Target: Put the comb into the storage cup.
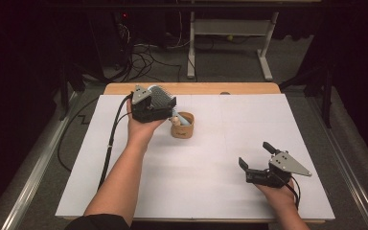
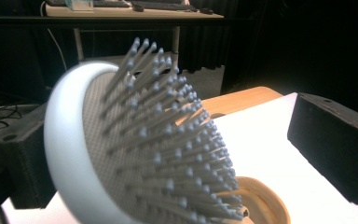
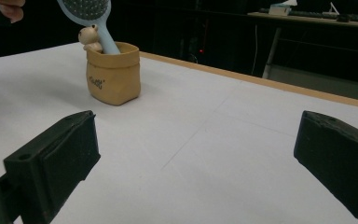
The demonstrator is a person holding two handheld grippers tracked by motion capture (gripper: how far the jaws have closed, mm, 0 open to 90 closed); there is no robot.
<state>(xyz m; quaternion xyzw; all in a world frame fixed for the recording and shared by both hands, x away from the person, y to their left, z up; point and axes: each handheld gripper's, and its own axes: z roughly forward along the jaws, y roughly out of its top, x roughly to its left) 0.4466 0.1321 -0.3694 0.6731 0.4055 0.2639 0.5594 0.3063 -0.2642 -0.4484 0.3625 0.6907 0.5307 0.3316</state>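
Hairbrush (image 2: 140, 154): handle down in tan pot (image 1: 184, 125), head leaning between left jaws.
Left gripper (image 1: 154, 106): jaws wide apart, pads clear of brush.
Right gripper (image 1: 255, 163): jaws spread, empty, on white table (image 1: 211, 187).

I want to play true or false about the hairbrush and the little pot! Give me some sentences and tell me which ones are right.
1. The pale blue plastic hairbrush stands handle-down in the tan bag-shaped pot. True.
2. The left gripper squeezes the brush head. False: its jaws stand wide on either side of it.
3. The right gripper holds a cup. False: it is open, holding nothing.
4. A small bear figure sits at the pot's rim. True.
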